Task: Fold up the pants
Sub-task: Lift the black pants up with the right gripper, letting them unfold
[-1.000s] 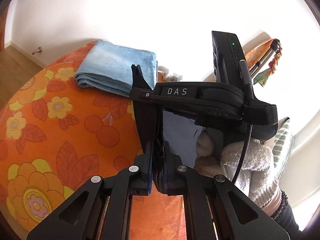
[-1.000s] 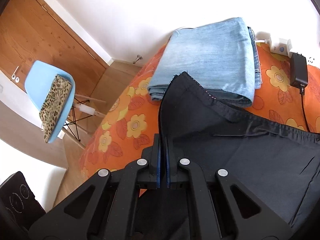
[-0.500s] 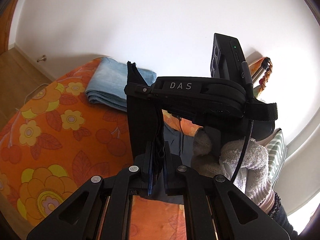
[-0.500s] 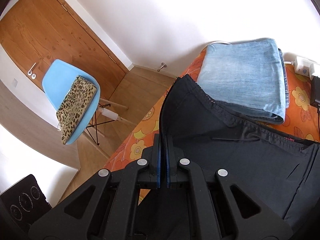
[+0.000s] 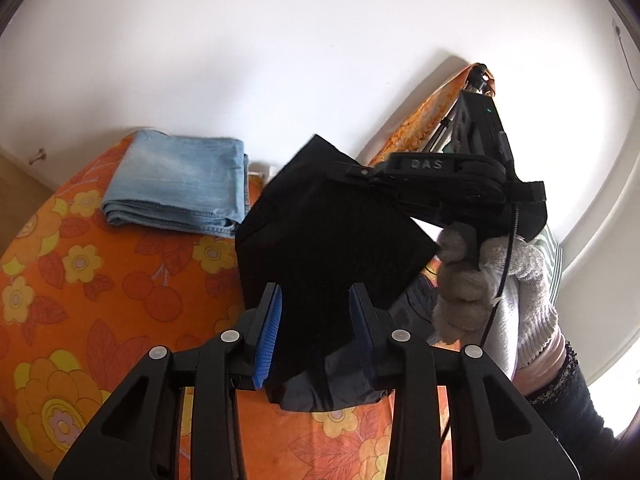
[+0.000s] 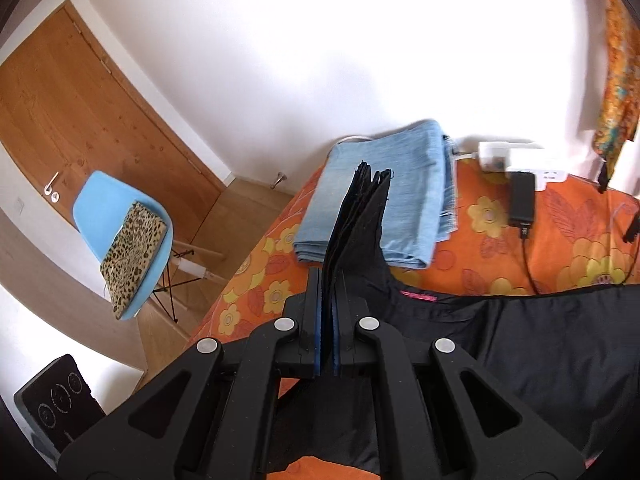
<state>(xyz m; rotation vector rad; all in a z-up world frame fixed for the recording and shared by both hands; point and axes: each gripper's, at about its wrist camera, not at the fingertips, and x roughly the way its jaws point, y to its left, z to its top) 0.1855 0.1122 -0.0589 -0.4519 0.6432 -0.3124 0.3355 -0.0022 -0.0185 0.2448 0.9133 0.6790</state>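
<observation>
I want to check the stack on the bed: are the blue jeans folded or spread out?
Folded. The jeans lie as a compact rectangle on the bed, with stacked layers showing along the near edge.

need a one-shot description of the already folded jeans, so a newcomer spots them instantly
Start at the orange flowered bedspread that fills the bed. At its far edge, against the white wall, lies a flat folded stack: the jeans. They are pale blue denim, while the only other garment, the pants, is black, unfolded and hangs from the right gripper.

Matt black cloth pants (image 6: 540, 344), faded denim jeans (image 6: 384, 200), seemingly plastic blue chair (image 6: 104, 208).
</observation>
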